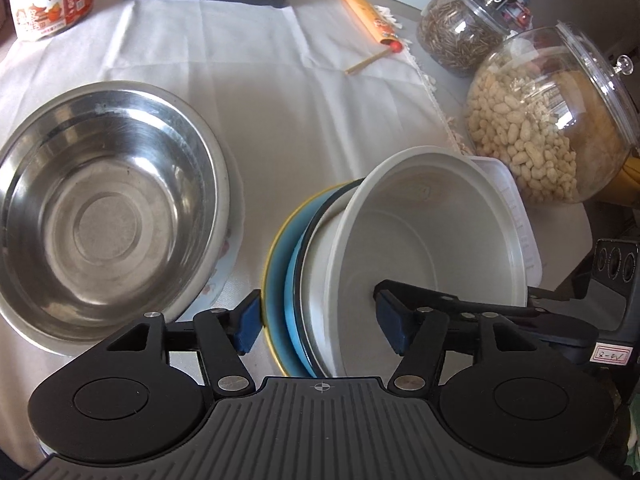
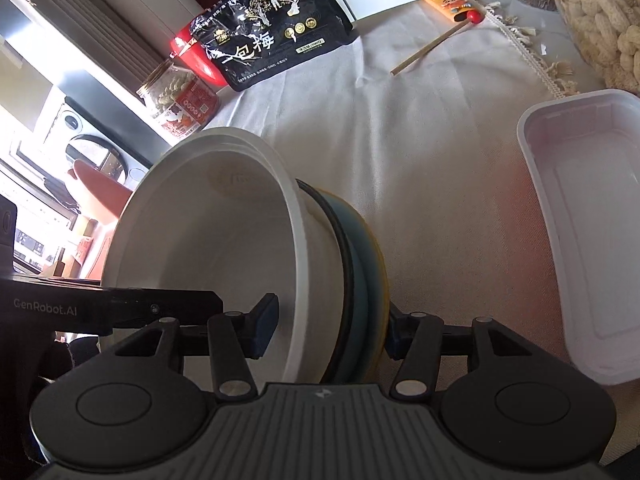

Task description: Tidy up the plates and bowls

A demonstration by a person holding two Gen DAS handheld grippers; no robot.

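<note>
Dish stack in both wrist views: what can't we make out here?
- Left wrist: white bowl hides the faces of the nested plates; count unclear.
- Right wrist: right gripper body cuts off the stack's bottom, so table contact is hidden.
- Left wrist: steel bowl covers most of the floral dish beneath.

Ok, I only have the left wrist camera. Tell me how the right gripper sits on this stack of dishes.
Observer: The right gripper straddles the stack: one finger inside the white bowl, the other against the back of the yellow plate.
Operator: Now check the white tray behind the bowl.
Observer: The tray lies flat on the cloth, off to the stack's right and apart from it, with nothing inside.
Operator: Say what's behind the black bag.
Observer: Something red pokes out behind the black bag; I cannot tell what it is.
</note>
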